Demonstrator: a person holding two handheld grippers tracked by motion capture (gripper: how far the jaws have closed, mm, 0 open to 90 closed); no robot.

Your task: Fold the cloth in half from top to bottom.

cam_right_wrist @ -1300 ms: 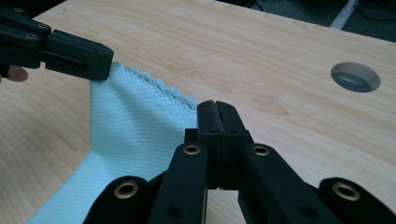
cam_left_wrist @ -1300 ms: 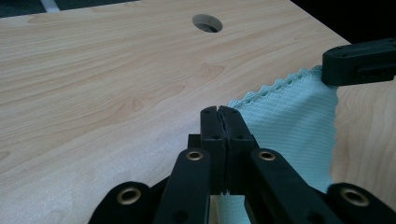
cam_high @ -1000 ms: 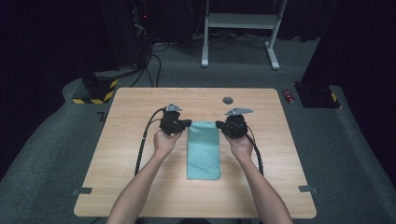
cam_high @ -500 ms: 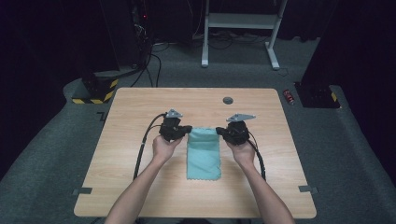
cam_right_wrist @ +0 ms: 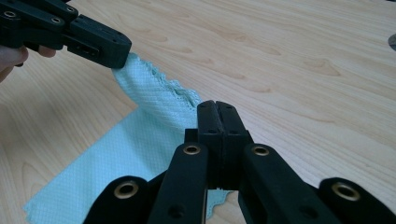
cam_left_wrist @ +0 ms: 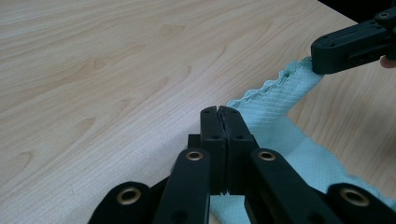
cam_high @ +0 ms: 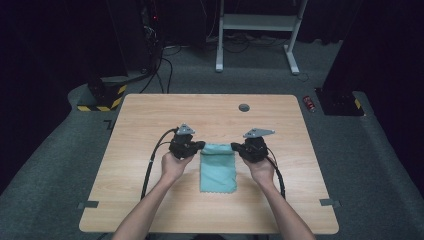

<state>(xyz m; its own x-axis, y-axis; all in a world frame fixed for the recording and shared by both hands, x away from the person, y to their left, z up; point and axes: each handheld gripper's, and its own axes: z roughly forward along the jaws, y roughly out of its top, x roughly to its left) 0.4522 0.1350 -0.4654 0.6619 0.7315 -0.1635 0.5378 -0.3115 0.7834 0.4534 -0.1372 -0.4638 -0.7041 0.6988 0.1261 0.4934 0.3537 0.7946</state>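
- Folding a teal cloth point(cam_high: 218, 167) on a wooden table point(cam_high: 150, 200) is the work we judge to be in hand, with a gripper in each hand.
- Our left gripper point(cam_high: 200, 145) is clamped on the cloth's far left corner; in the left gripper view its jaws press together with teal fabric between them.
- Our right gripper point(cam_high: 233, 147) pinches the far right corner in the same way; in the right gripper view its jaws are closed tight on the scalloped hem.
- Between the two grippers the far edge is lifted off the wood and sags a little in the middle.
- We see the cloth near the table's middle, a narrow strip running from the grippers toward us, its near end flat on the wood.
- By our reading, both corners are secured and the fold is under way but not finished: the raised edge has yet to be carried over to the near edge, laid down and released.
- A small round grommet point(cam_high: 244, 107) sits in the tabletop well beyond the cloth.
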